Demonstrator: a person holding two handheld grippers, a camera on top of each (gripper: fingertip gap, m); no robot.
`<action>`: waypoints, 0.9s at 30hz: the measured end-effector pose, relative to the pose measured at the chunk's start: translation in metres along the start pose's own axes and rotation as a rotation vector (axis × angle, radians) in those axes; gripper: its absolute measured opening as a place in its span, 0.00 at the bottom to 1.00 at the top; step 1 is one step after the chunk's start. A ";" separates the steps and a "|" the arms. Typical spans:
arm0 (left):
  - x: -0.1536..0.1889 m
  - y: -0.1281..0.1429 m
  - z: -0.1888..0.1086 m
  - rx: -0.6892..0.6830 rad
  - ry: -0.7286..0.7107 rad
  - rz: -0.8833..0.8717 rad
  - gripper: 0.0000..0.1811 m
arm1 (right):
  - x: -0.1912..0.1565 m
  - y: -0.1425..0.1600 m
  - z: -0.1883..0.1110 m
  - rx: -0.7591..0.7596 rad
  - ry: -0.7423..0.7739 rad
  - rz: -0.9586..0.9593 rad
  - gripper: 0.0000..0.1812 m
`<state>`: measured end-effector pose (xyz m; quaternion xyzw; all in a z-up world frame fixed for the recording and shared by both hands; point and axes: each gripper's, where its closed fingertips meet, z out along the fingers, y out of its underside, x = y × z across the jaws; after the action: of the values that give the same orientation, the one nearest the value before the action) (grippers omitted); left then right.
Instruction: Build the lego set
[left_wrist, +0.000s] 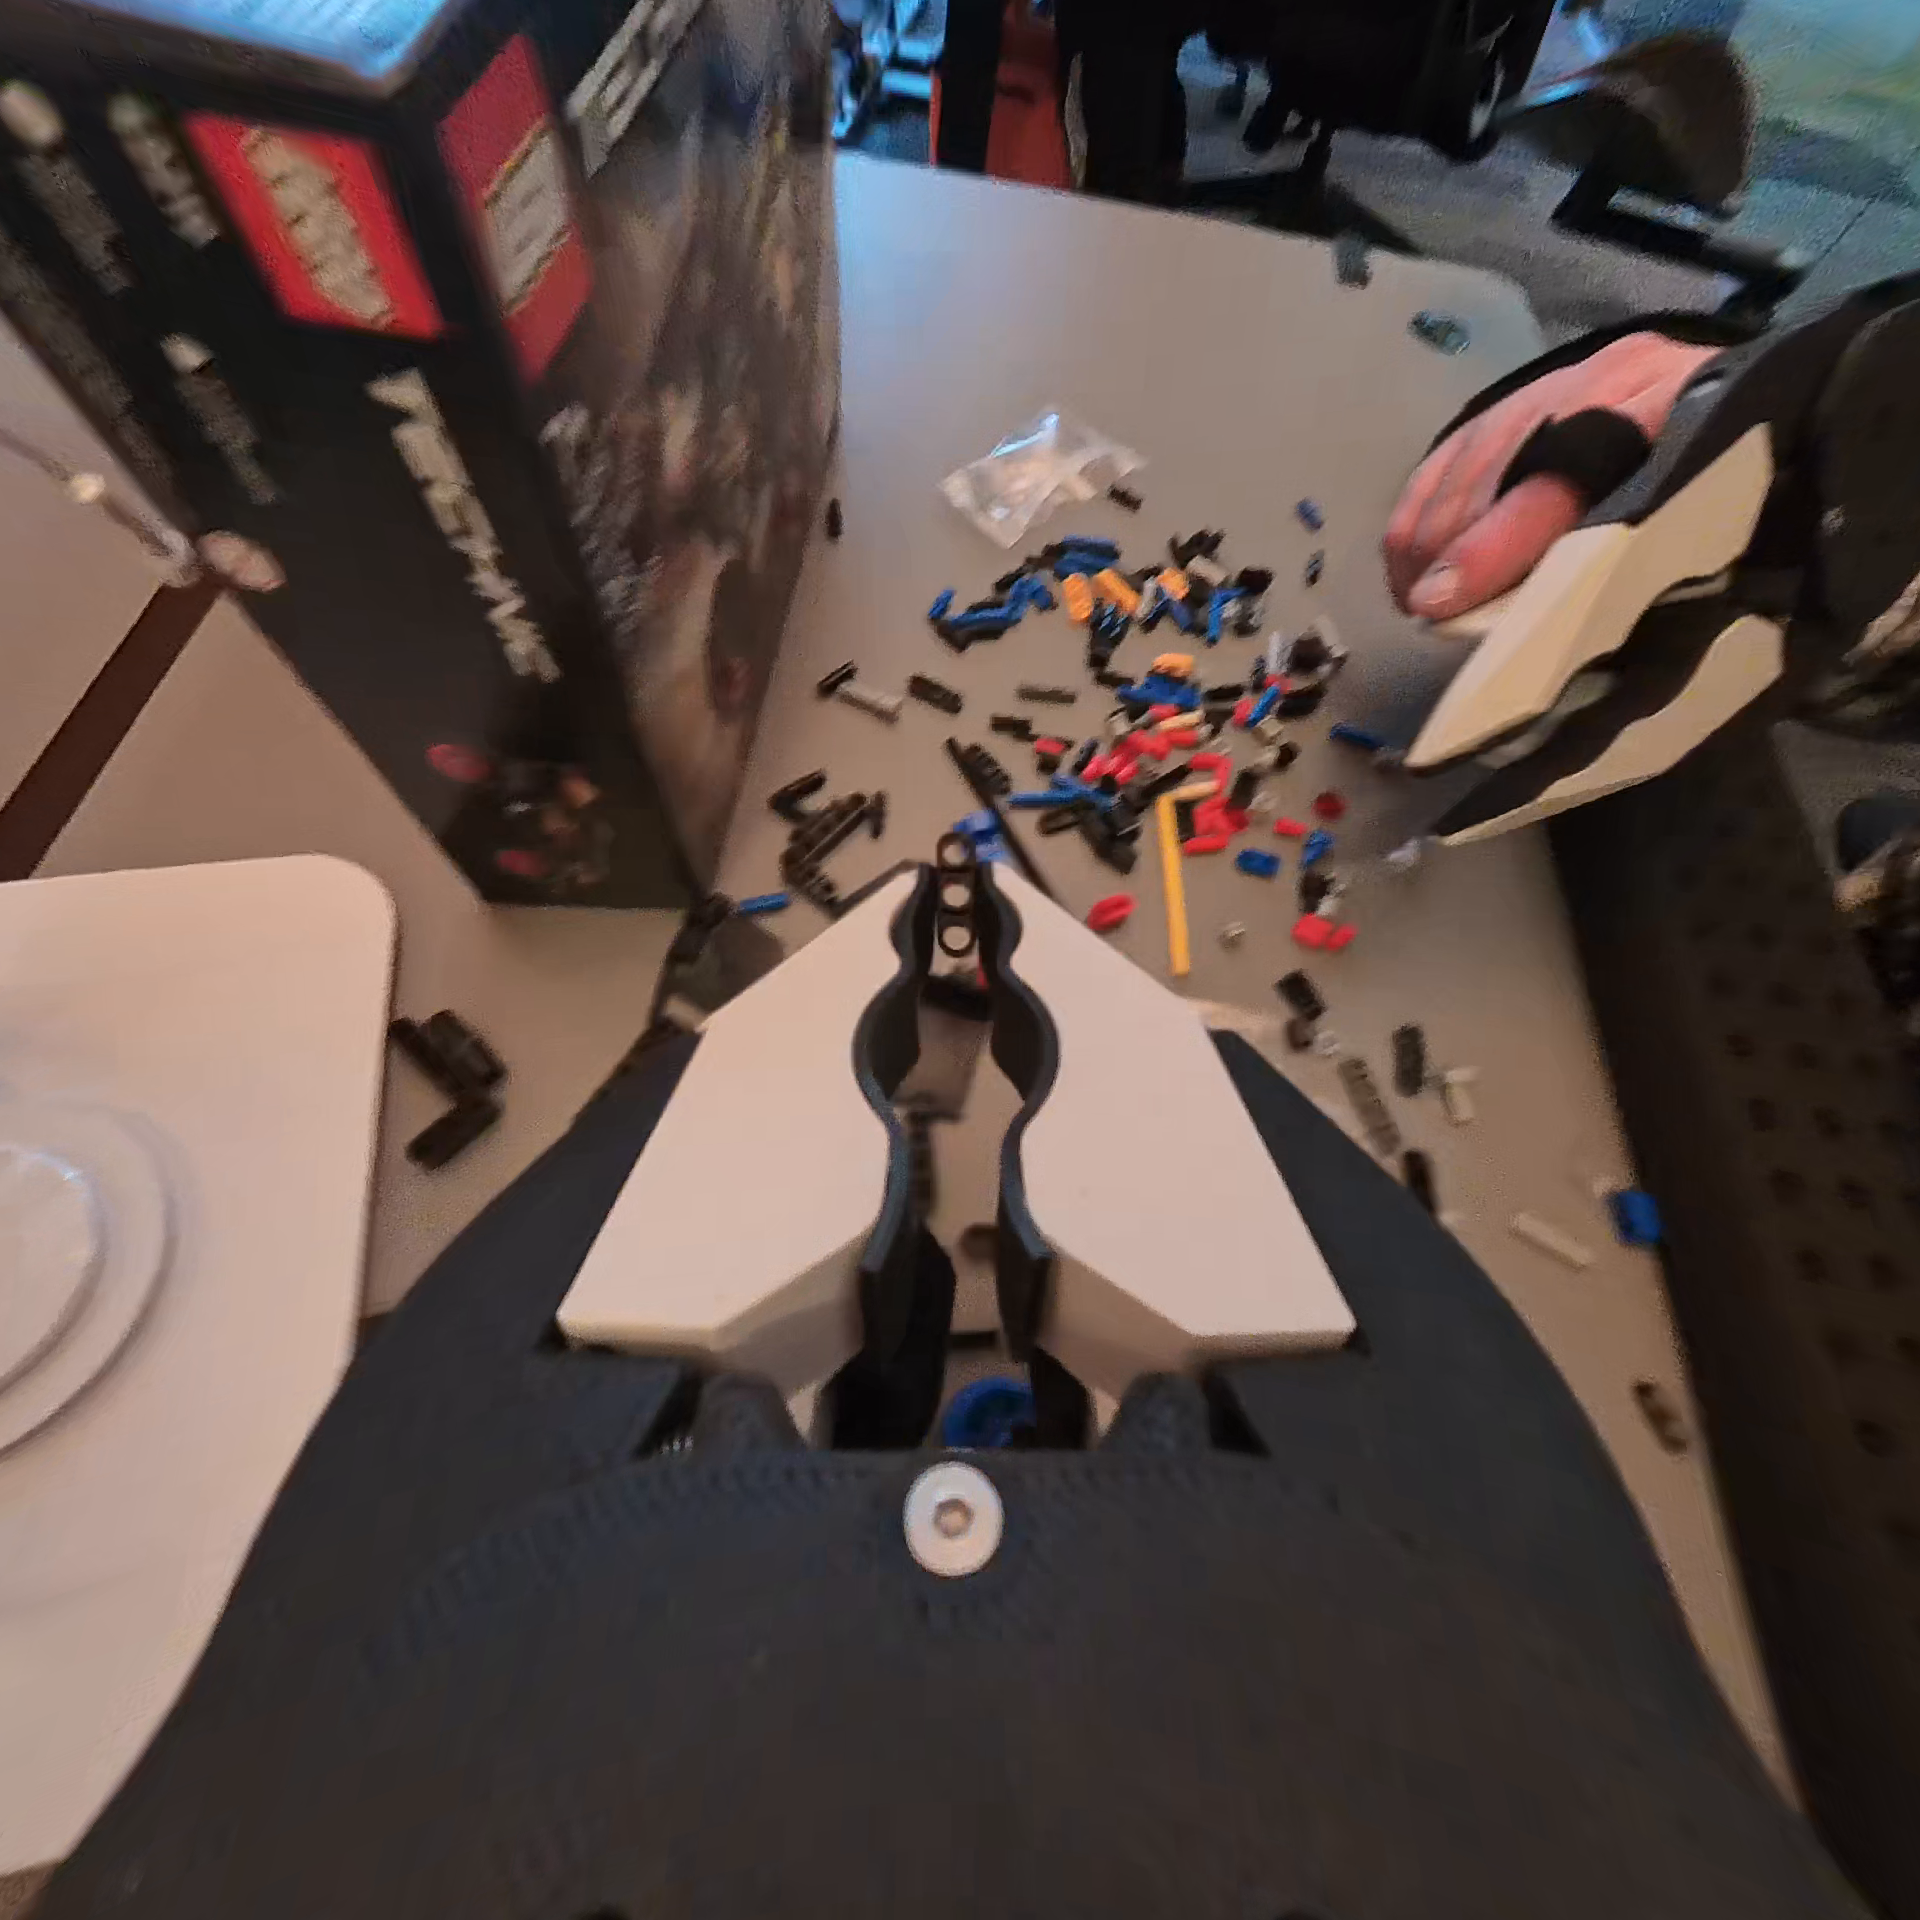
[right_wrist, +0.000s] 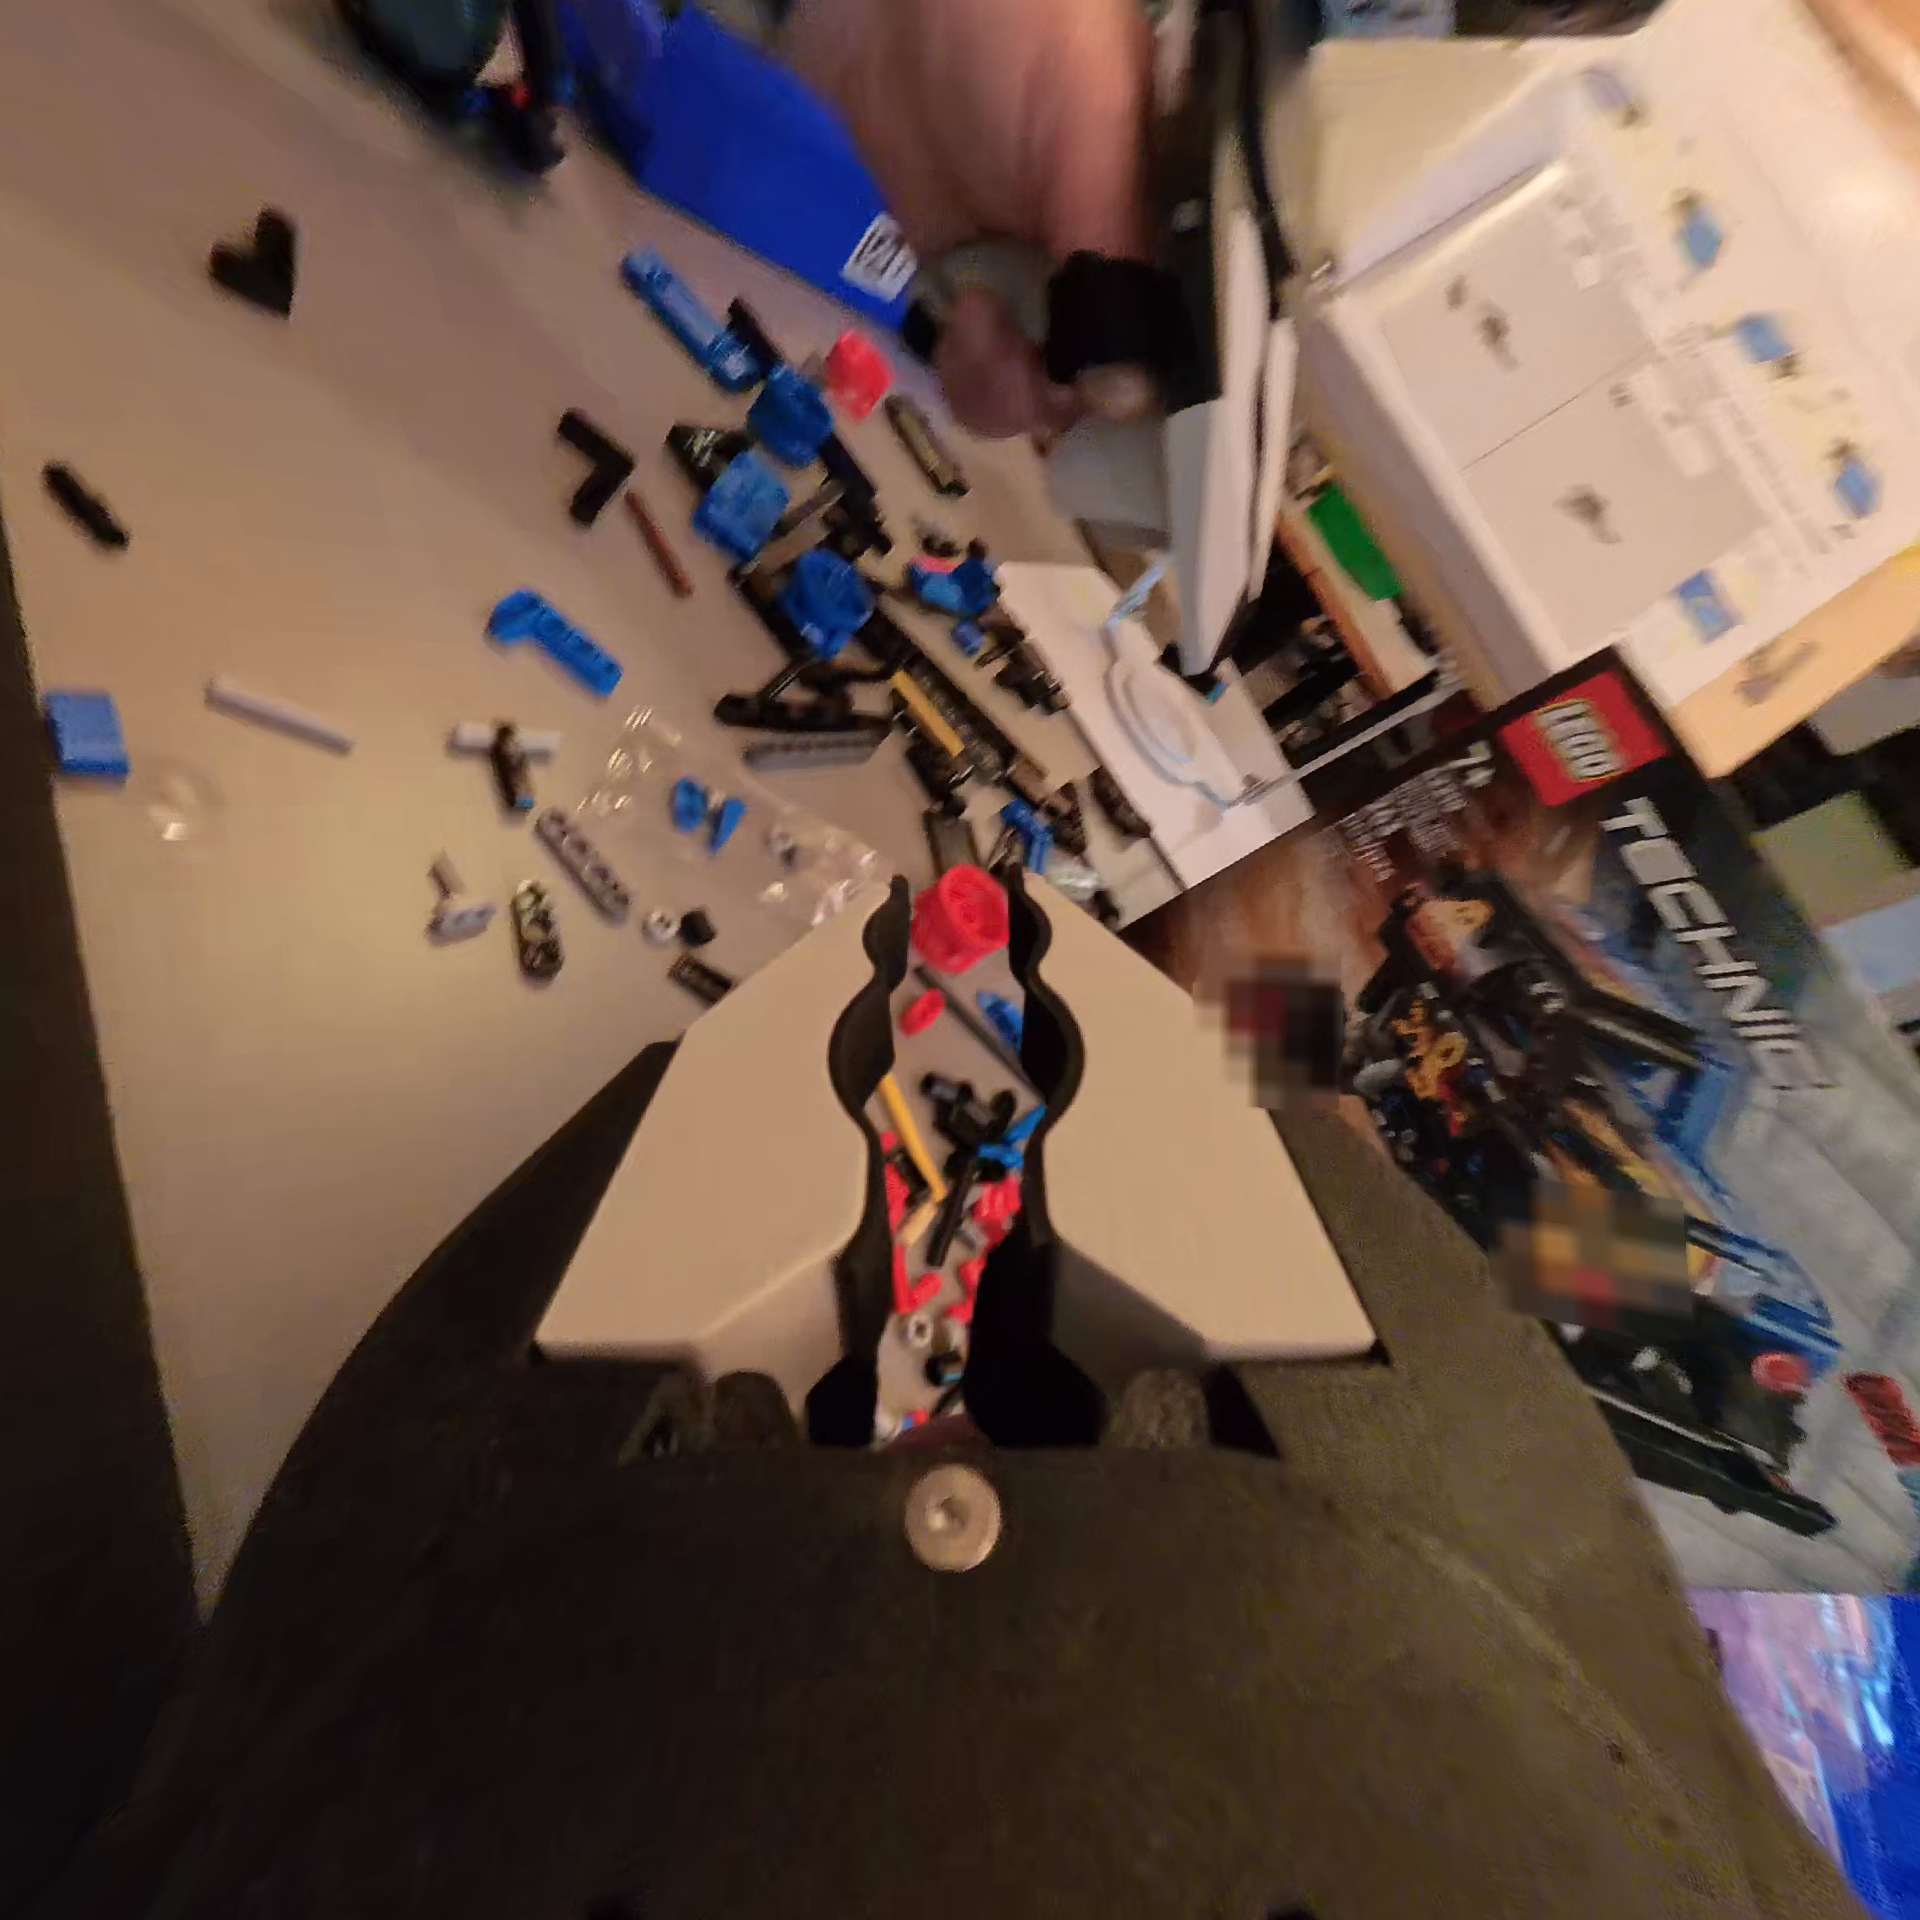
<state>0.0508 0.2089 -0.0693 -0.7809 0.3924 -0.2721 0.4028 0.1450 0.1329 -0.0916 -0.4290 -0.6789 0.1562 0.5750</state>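
My left gripper (left_wrist: 956, 883) is shut on a short black beam with holes (left_wrist: 954, 906), held above the table. A pile of loose black, blue, red and orange pieces (left_wrist: 1153, 717) lies just beyond it, with a yellow axle (left_wrist: 1174, 883). My right gripper (right_wrist: 956, 904) is shut on a round red piece (right_wrist: 958, 920) at its fingertips. It also shows in the left wrist view (left_wrist: 1538, 707), at the right over the pile's edge, held by a hand (left_wrist: 1507, 488). The left gripper (right_wrist: 1226, 436) shows far off in the right wrist view.
The dark set box (left_wrist: 436, 416) stands upright at the left; it also shows in the right wrist view (right_wrist: 1579, 1039). An instruction booklet (right_wrist: 1600, 343) lies open behind it. A clear bag (left_wrist: 1029, 473) lies past the pile. A white tray (left_wrist: 166, 1143) with a clear lid sits near left. The gap from one gripper's tips to the other's is roughly 12 cm. It is some 8 cm from my right tips to the yellow axle (left_wrist: 1174, 883).
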 end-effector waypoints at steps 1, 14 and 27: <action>0.012 -0.005 0.000 0.020 -0.006 -0.007 0.03 | 0.007 -0.007 -0.002 0.020 0.033 0.009 0.10; 0.131 -0.047 -0.011 0.420 0.036 -0.220 0.03 | 0.029 -0.081 -0.001 0.167 0.188 0.057 0.25; 0.157 -0.031 -0.002 0.504 0.205 -0.452 0.03 | 0.011 -0.078 -0.009 0.117 0.217 -0.069 0.13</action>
<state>0.1469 0.0891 -0.0247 -0.6925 0.1684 -0.5198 0.4710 0.1221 0.0936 -0.0267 -0.3855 -0.6170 0.1284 0.6740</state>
